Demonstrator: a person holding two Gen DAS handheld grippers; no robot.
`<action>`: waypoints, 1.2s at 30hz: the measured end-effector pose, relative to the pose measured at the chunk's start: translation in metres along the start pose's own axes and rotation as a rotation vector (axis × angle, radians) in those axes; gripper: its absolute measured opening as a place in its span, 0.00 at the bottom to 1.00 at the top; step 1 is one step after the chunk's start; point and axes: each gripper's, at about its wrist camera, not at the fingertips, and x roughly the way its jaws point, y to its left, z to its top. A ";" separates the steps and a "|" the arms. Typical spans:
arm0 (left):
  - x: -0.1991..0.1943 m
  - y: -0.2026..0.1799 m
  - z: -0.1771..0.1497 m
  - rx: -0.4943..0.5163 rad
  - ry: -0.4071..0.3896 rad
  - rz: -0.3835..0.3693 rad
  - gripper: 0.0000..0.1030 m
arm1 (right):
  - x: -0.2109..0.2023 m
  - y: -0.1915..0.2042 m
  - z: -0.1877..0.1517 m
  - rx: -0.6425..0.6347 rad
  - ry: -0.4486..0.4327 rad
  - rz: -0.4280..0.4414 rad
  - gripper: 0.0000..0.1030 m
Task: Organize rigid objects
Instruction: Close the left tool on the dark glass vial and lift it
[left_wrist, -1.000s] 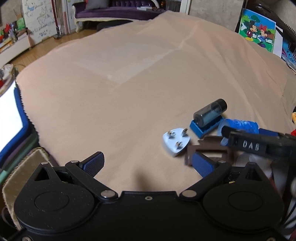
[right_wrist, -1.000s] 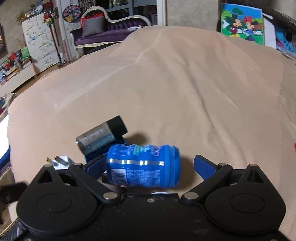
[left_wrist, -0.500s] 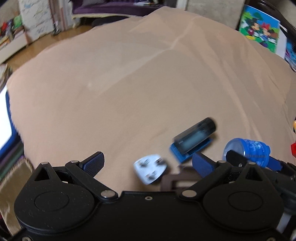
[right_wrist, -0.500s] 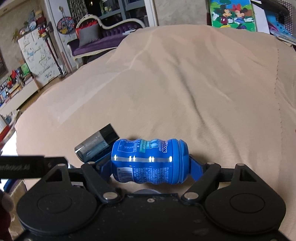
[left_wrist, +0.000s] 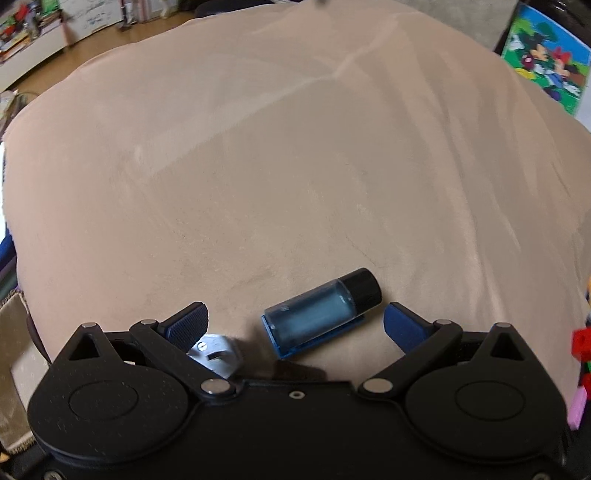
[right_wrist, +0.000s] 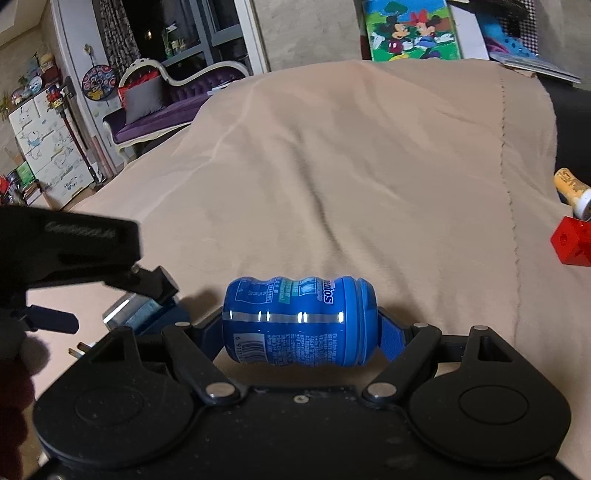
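The right gripper (right_wrist: 300, 326) is clamped end to end on the blue candy bottle (right_wrist: 300, 322), which lies sideways between its pads, lifted above the tan blanket (right_wrist: 369, 184). Left of the bottle the left gripper (left_wrist: 295, 321) hangs with its jaws spread wide, gripping nothing; the small glass vial (left_wrist: 325, 312) lies between its fingers on a blue block (left_wrist: 295, 349), and the white plug (left_wrist: 214, 354) sits left of the vial
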 end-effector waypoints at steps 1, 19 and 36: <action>0.002 -0.004 0.001 -0.008 0.001 0.013 0.95 | -0.001 -0.002 -0.002 -0.001 -0.005 -0.003 0.79; 0.031 -0.011 0.009 -0.136 0.061 0.055 0.66 | 0.001 -0.018 -0.020 0.005 -0.034 -0.004 0.79; -0.062 0.017 0.000 0.000 -0.129 0.035 0.66 | -0.043 -0.008 0.004 0.052 -0.099 0.013 0.79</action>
